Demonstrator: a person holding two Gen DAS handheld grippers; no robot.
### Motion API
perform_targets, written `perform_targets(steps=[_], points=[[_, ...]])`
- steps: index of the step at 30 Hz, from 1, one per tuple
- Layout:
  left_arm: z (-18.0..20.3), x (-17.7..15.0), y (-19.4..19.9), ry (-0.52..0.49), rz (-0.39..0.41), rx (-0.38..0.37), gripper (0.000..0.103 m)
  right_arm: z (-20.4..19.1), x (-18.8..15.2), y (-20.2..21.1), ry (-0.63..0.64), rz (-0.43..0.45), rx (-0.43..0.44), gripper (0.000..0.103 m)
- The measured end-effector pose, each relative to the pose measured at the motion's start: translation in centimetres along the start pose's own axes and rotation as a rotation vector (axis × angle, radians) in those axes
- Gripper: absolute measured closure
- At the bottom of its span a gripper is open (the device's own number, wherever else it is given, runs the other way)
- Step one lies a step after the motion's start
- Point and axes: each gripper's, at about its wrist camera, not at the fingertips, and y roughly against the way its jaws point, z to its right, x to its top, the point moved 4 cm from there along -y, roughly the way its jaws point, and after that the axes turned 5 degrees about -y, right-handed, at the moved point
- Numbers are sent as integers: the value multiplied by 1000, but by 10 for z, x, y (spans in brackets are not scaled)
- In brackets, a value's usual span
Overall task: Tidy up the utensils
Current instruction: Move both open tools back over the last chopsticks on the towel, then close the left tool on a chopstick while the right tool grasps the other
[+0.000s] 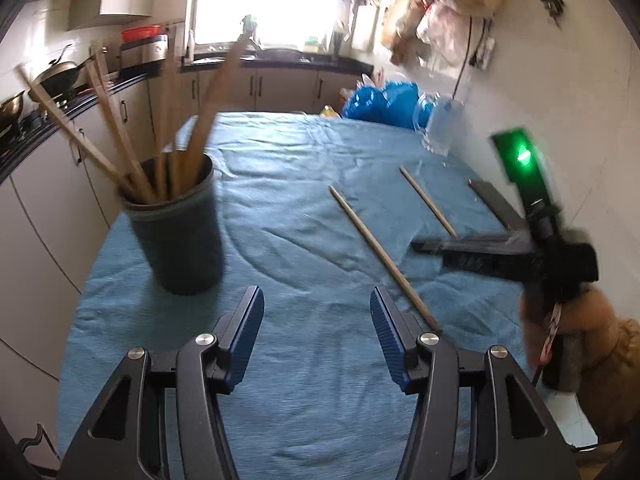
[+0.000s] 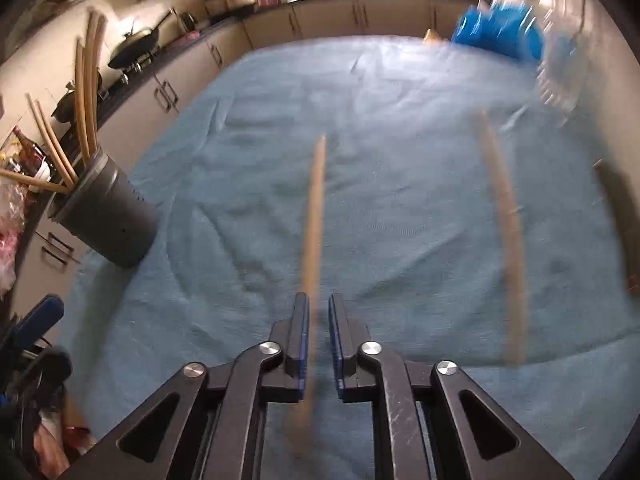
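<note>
Chopsticks: two slim, round wooden sticks on the blue cloth (image 1: 304, 360), roughly parallel, tips away from the person. Near chopstick (image 2: 314, 216) runs lengthwise between the right gripper (image 2: 319, 304) jaws, narrowly apart; contact unclear through blur. Far chopstick (image 2: 502, 216) beside it. Left gripper (image 1: 317, 300) released, empty. Dark cylindrical holder (image 1: 178, 236) bristles with sticks.

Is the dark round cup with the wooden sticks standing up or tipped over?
Standing up. The dark round cup sits on its base on the blue cloth, open mouth up, and the wooden sticks lean out of its top.
</note>
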Motion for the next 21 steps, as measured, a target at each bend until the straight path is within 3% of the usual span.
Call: perform_targets(steps=[1, 2, 4, 7, 12, 16, 17, 20, 21], points=[[4, 1, -3, -5, -11, -1, 49, 13, 2, 8, 16, 46, -65, 59], [10, 3, -9, -12, -30, -3, 49, 23, 4, 12, 19, 73, -113, 54], [22, 6, -22, -21, -66, -2, 49, 52, 9, 11, -6, 79, -192, 54], [42, 13, -49, -37, -116, -35, 49, 73, 10, -1, -50, 48, -200, 54], [65, 26, -98, -82, -171, -13, 49, 81, 10, -12, -65, 55, -203, 54], [76, 36, -125, -151, -176, 48, 49, 85, 11, -12, -59, 60, -212, 90], [78, 37, -131, -167, -189, 60, 50, 89, 12, -13, -66, 54, -205, 93], [78, 35, -145, -164, -242, 45, 86, 90, 12, -11, -78, 30, -187, 95], [77, 37, -143, -151, -233, 49, 90, 90, 10, -10, -77, 24, -186, 95]])
